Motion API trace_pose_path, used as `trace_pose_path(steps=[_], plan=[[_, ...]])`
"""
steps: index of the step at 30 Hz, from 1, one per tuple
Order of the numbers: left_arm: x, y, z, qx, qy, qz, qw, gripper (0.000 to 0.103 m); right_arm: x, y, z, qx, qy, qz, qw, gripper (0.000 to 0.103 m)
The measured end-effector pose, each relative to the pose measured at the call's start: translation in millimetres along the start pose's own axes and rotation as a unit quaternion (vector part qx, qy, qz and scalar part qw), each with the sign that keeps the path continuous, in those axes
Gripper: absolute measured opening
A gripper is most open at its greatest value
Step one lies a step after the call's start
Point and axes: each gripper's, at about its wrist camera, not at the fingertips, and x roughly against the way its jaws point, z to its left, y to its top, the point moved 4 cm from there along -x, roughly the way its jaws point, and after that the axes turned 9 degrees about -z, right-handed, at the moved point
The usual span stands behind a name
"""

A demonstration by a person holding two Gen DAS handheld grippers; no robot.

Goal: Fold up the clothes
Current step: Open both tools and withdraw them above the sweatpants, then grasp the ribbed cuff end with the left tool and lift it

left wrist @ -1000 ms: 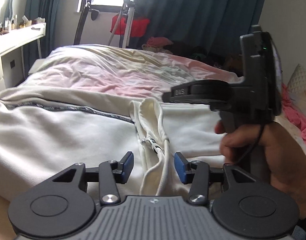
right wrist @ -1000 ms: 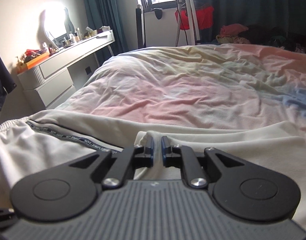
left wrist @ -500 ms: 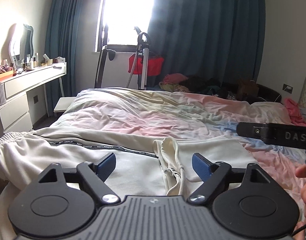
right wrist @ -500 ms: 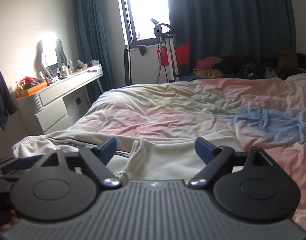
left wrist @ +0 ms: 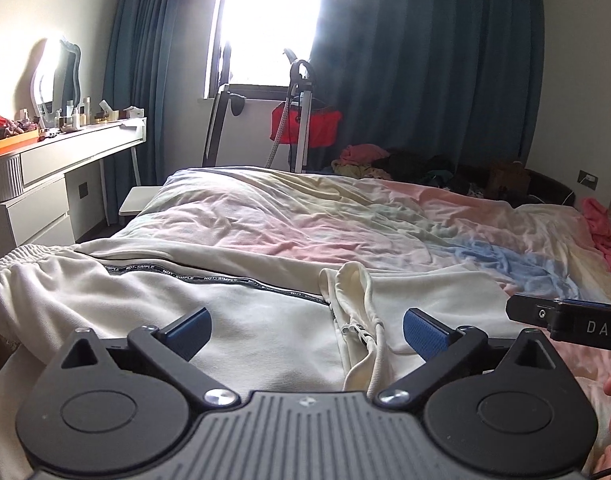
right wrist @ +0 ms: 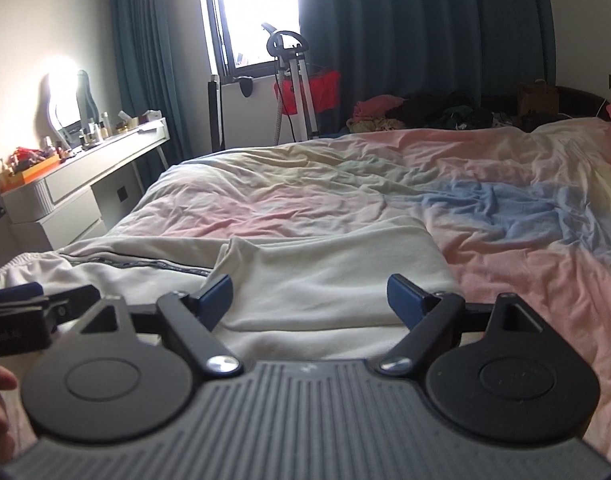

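We see the left gripper (left wrist: 304, 326) and right gripper (right wrist: 308, 296) both spread wide, holding nothing, raised above the near edge of the bed (right wrist: 505, 208). The cream garment (left wrist: 245, 320) lies flat on the bedspread, just ahead of and under both, its drawstring (left wrist: 375, 344) between the left fingers (left wrist: 421, 332).

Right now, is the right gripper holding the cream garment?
No, the right gripper is open, its blue pads spread wide above the cream garment with nothing between them.
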Motion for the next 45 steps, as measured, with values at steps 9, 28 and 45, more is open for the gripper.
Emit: trace_pose_path(steps=[9, 28, 45], plan=[[-13, -2, 32, 0.072, 0.014, 0.032, 0.9968, 0.103, -2, -2, -6, -0.017, -0.001, 0.011, 1.0, 0.085], [-40, -32, 260, 0.399, 0.189, 0.147, 0.8851, 0.094, -12, -14, -9, -0.038, 0.003, 0.045, 0.998, 0.085], [-61, -23, 280, 0.386, 0.136, 0.054, 0.9109, 0.016, -72, -49, 23, 0.046, -0.004, 0.092, 0.995, 0.085]])
